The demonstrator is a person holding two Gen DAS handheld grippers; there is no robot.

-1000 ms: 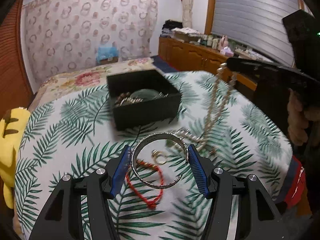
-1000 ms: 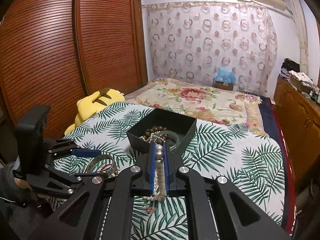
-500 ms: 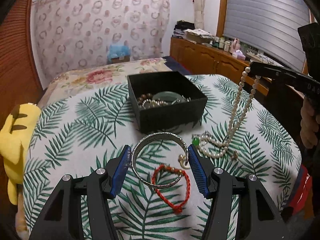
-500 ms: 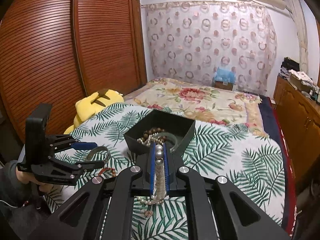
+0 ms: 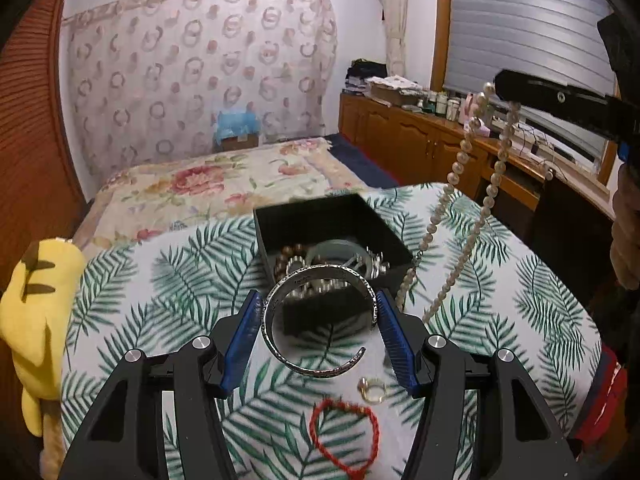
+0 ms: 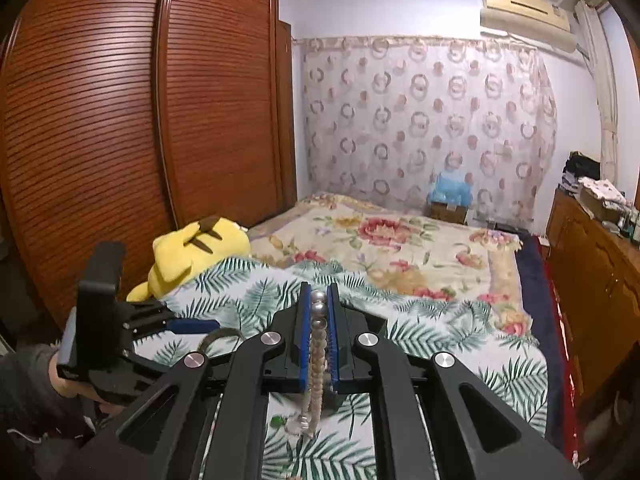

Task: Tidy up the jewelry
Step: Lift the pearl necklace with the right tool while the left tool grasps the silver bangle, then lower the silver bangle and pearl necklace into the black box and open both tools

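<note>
My left gripper (image 5: pixel 318 308) is shut on a silver cuff bangle (image 5: pixel 320 320) and holds it in the air just in front of the black jewelry box (image 5: pixel 332 216). The box holds beads and a green bangle. My right gripper (image 6: pixel 319 300) is shut on a pearl necklace (image 6: pixel 318 344). In the left wrist view the necklace (image 5: pixel 460 216) hangs in a long loop to the right of the box. A red cord bracelet (image 5: pixel 344 436) and a small gold ring (image 5: pixel 374 389) lie on the leaf-print cloth below the bangle.
The leaf-print cloth (image 5: pixel 168 288) covers the bed end. A yellow plush toy (image 5: pixel 36 304) lies at the left edge. Wooden cabinets (image 5: pixel 420 148) line the right wall. A slatted wardrobe (image 6: pixel 140 140) stands on the left. The left gripper (image 6: pixel 176 324) shows in the right wrist view.
Both grippers have risen. The bangle has moved up and toward the box. The pearl necklace has been lifted off the cloth and now hangs free.
</note>
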